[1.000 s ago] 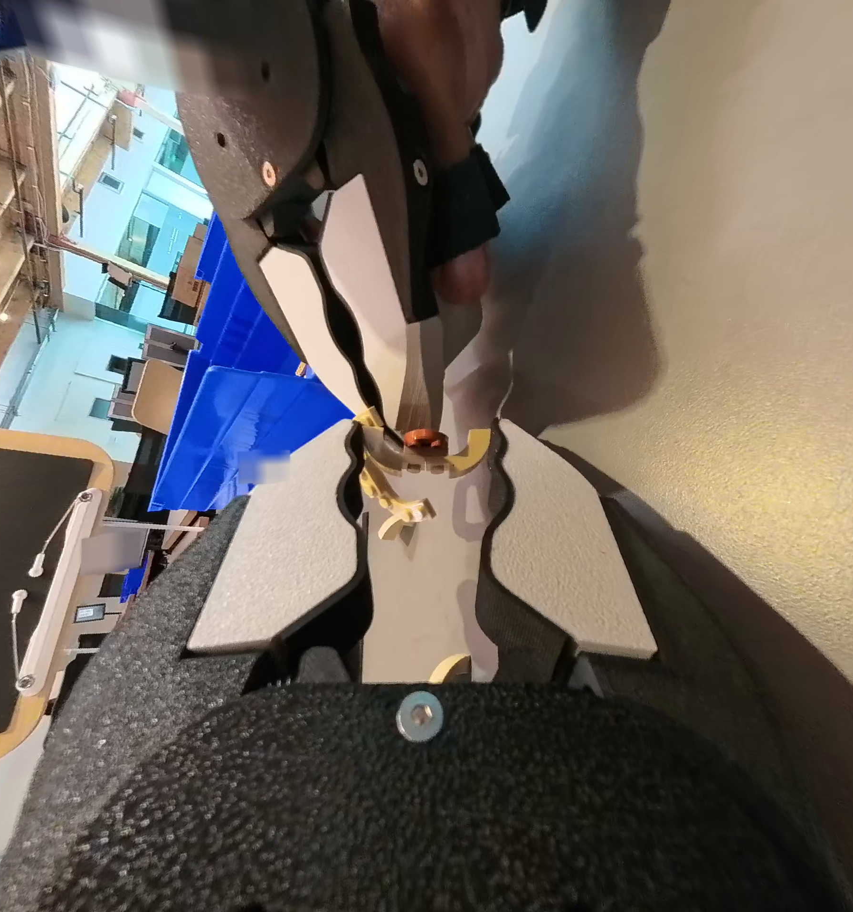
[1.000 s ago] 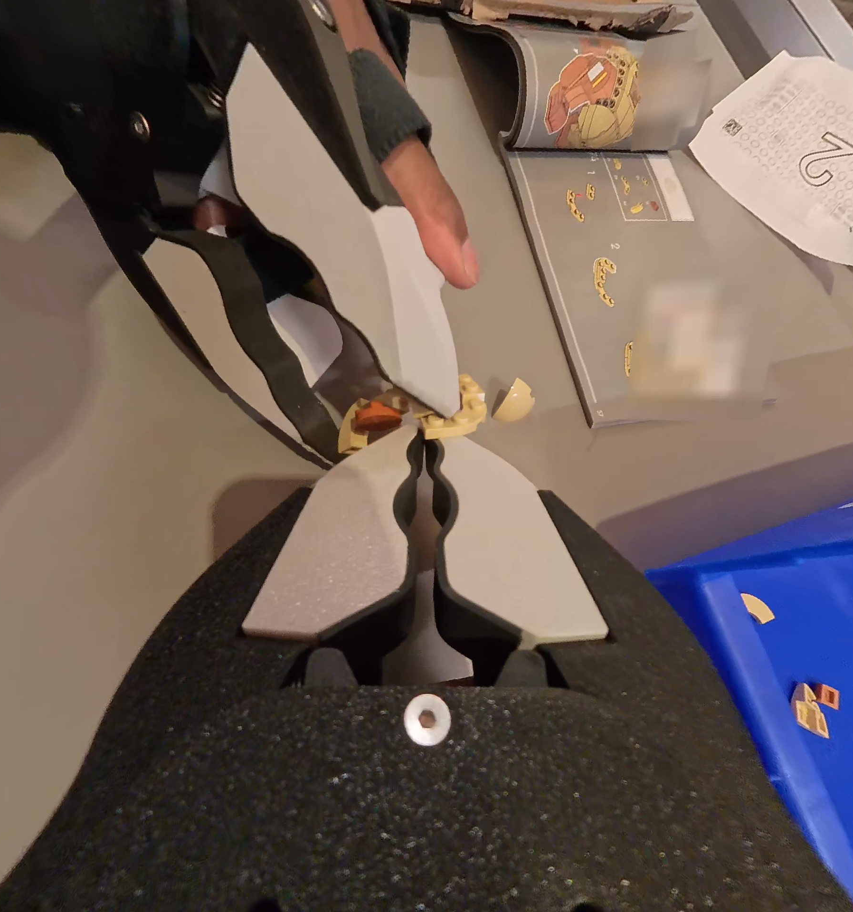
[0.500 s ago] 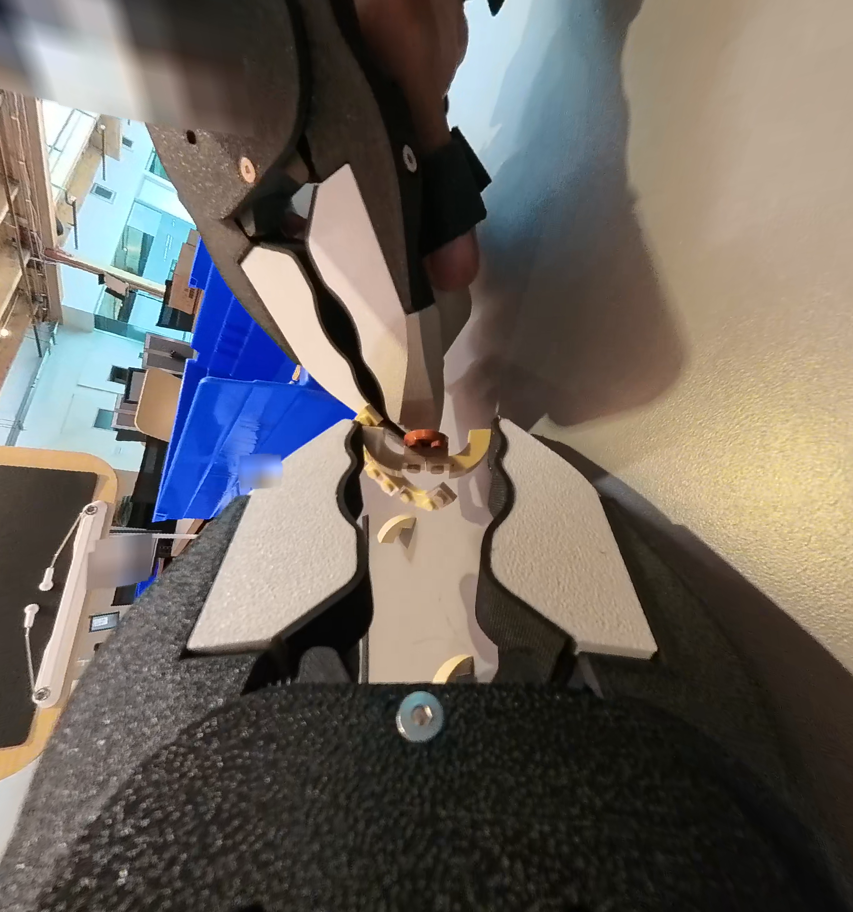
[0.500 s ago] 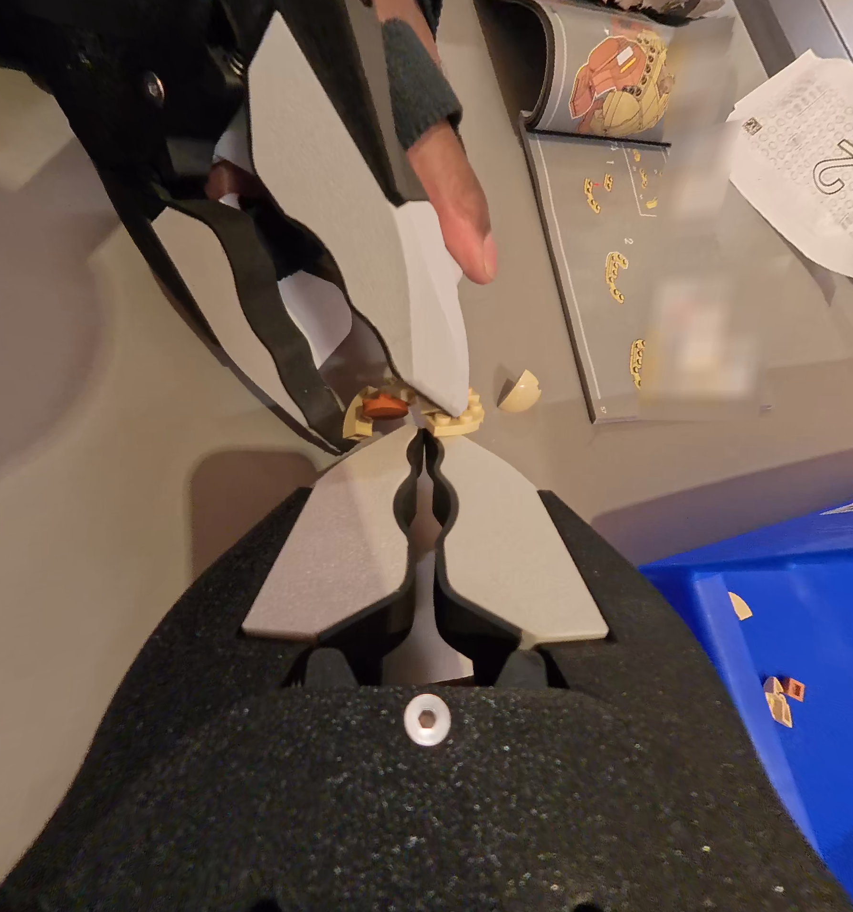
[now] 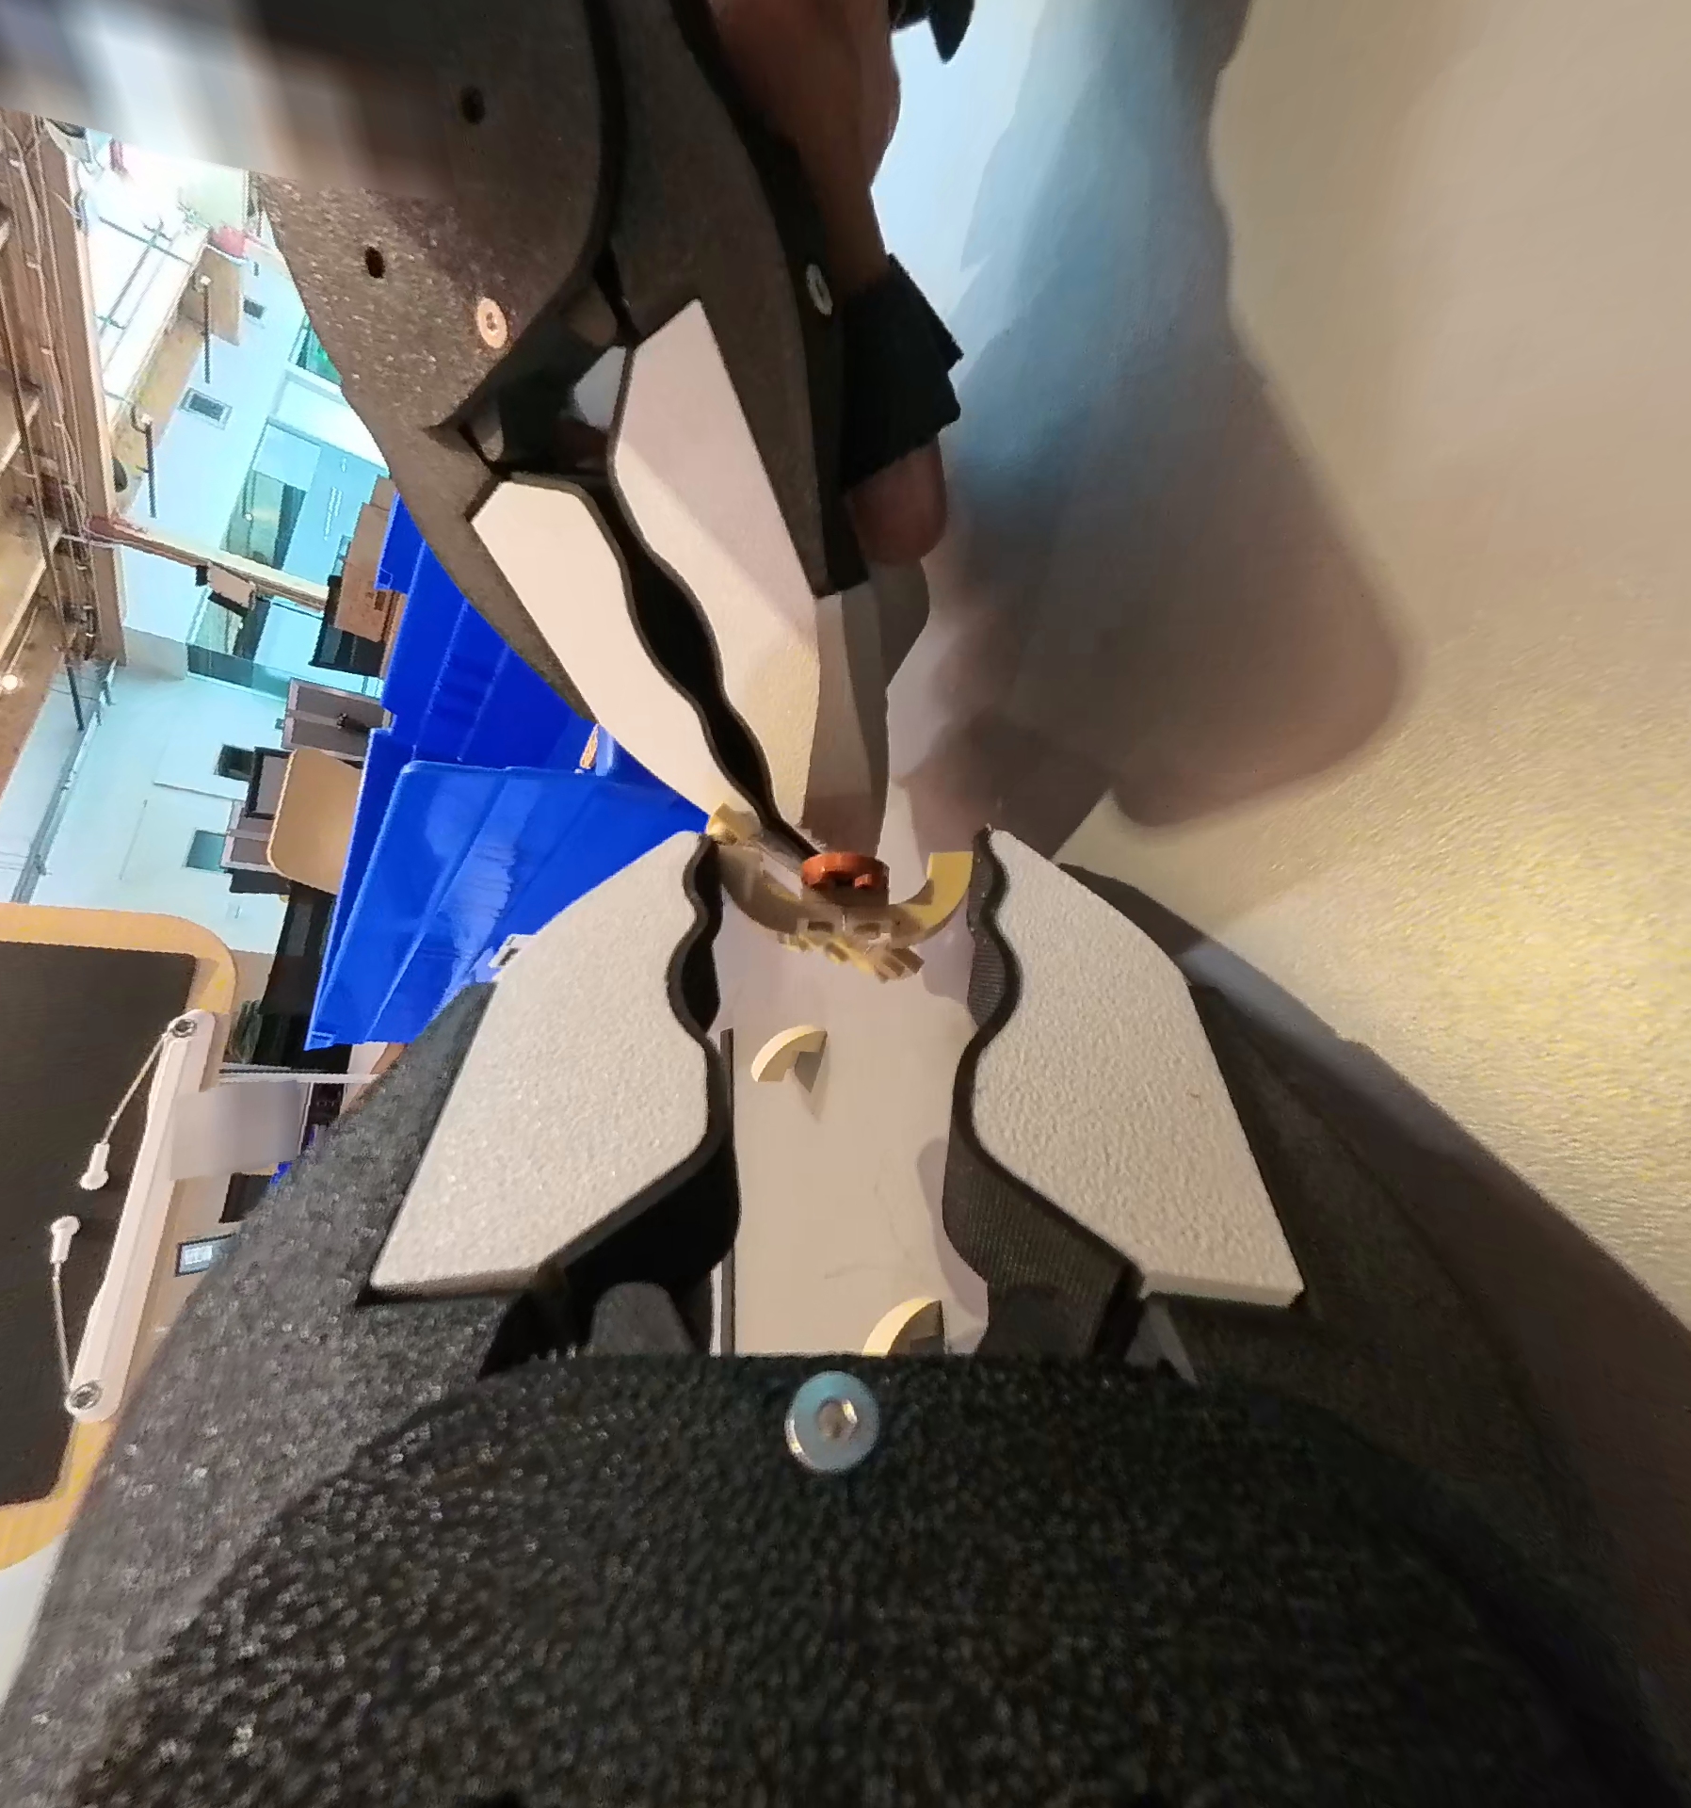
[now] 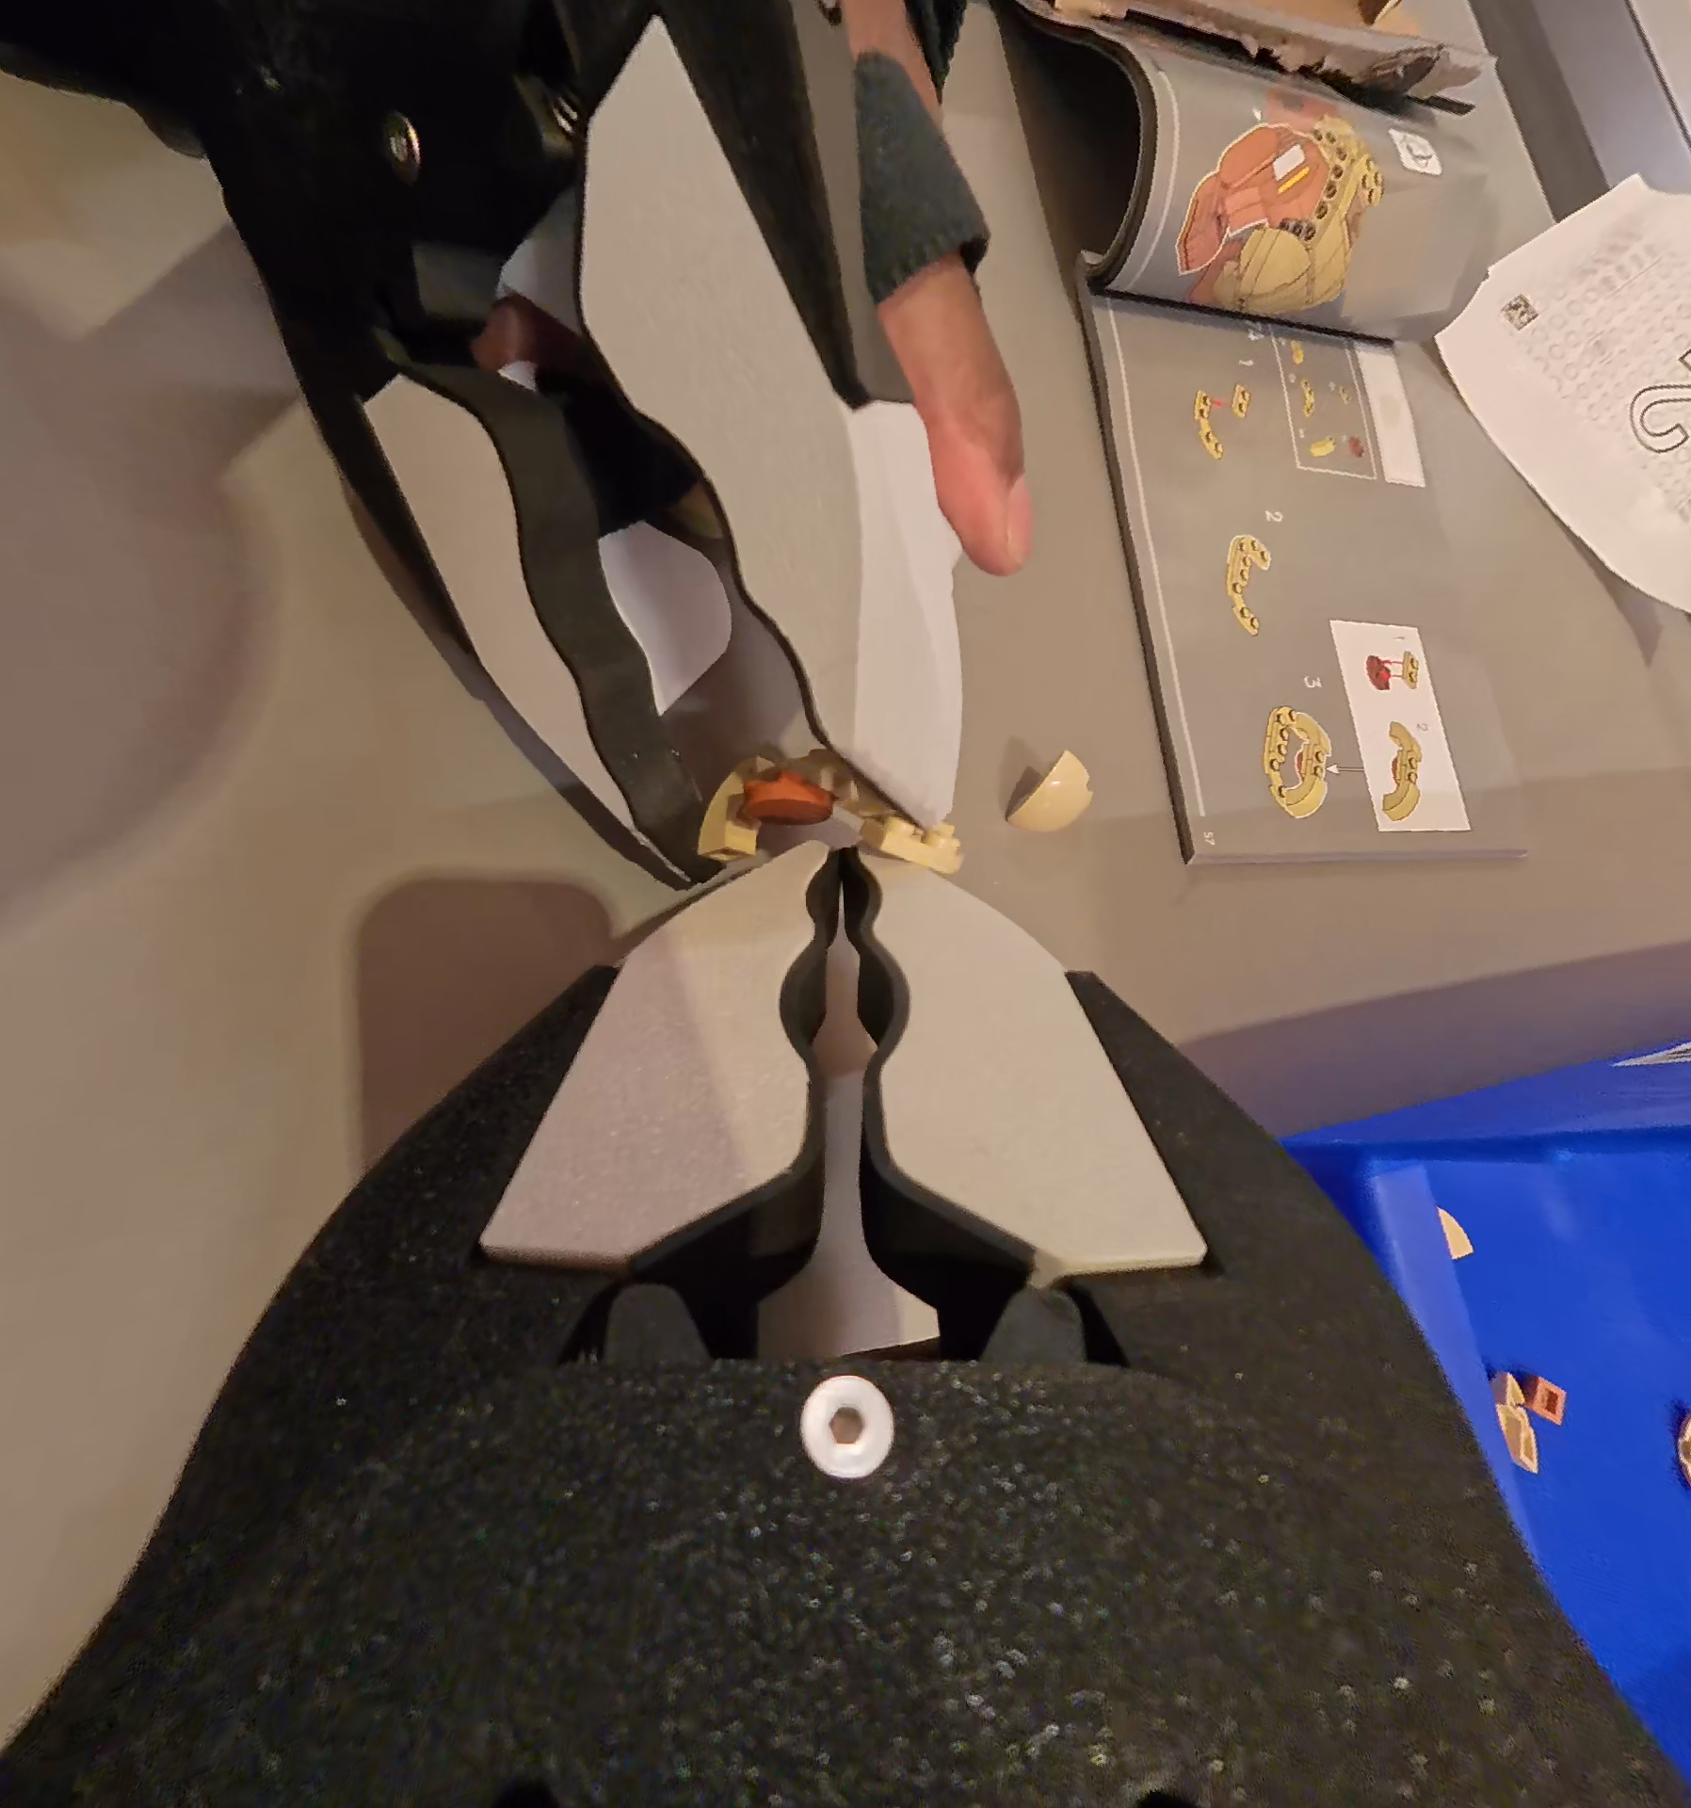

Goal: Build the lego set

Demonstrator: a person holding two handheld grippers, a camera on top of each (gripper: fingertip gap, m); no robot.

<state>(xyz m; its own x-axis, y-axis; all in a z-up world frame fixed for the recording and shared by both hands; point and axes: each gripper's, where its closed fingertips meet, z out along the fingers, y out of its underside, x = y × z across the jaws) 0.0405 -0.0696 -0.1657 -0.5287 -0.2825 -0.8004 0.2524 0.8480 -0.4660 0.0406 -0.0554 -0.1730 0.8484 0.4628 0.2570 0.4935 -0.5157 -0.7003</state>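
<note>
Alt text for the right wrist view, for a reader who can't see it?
The shut right claw meets the left claw, which grips a tan curved brick piece carrying a brown round part over a grey table. A tan dome, open booklet and blue bin lie right.

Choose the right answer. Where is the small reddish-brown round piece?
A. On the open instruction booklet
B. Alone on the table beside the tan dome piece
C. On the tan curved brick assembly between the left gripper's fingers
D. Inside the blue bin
C: the reddish-brown round piece sits on the tan curved brick assembly, which spans the left gripper fingers.
</note>
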